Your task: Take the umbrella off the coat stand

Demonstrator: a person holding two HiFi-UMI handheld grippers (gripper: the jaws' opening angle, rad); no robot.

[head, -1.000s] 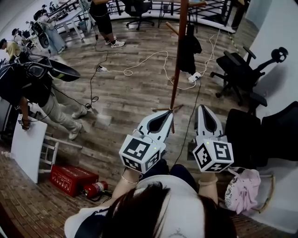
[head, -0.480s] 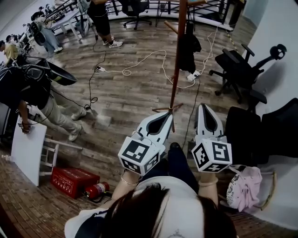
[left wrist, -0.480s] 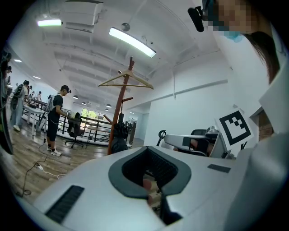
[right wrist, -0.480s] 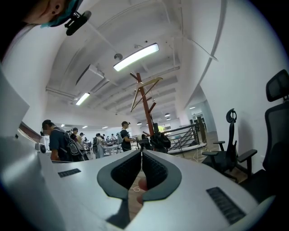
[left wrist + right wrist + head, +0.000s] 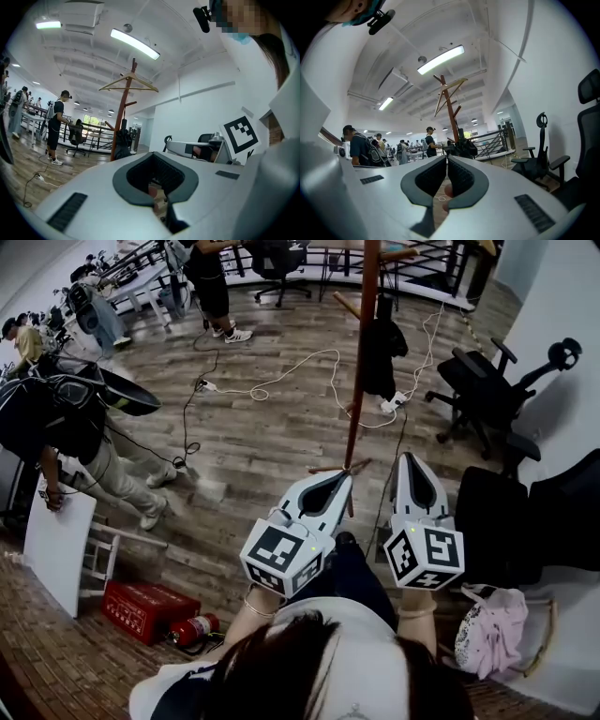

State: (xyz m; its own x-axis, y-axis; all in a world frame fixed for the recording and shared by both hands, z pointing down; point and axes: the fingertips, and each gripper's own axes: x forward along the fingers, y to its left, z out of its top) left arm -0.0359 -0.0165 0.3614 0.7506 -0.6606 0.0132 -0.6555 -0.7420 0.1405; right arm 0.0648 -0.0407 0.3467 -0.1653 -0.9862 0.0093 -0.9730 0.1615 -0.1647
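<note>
A red-brown coat stand (image 5: 360, 362) rises from the wooden floor ahead of me. A black folded umbrella (image 5: 382, 351) hangs on its right side, well above the floor. Both grippers are held level, short of the stand and apart from it. My left gripper (image 5: 344, 474) is shut with nothing in it, pointing toward the stand's foot. My right gripper (image 5: 409, 458) is also shut and empty. The left gripper view shows the coat stand (image 5: 122, 110) and the umbrella (image 5: 123, 143) beyond the gripper (image 5: 152, 154). In the right gripper view, the umbrella (image 5: 464, 147) shows past the gripper (image 5: 446, 158).
A wooden hanger (image 5: 129, 84) sits atop the stand. A black office chair (image 5: 487, 395) stands to the right, and white cables (image 5: 281, 371) snake across the floor. A person with a backpack (image 5: 66, 418) stands to the left. A red box (image 5: 141, 601) and a pink bag (image 5: 487, 629) lie near me.
Both grippers have stayed almost where they were. The wearer's dark leg has come forward beneath them, and the view has shifted slightly.
</note>
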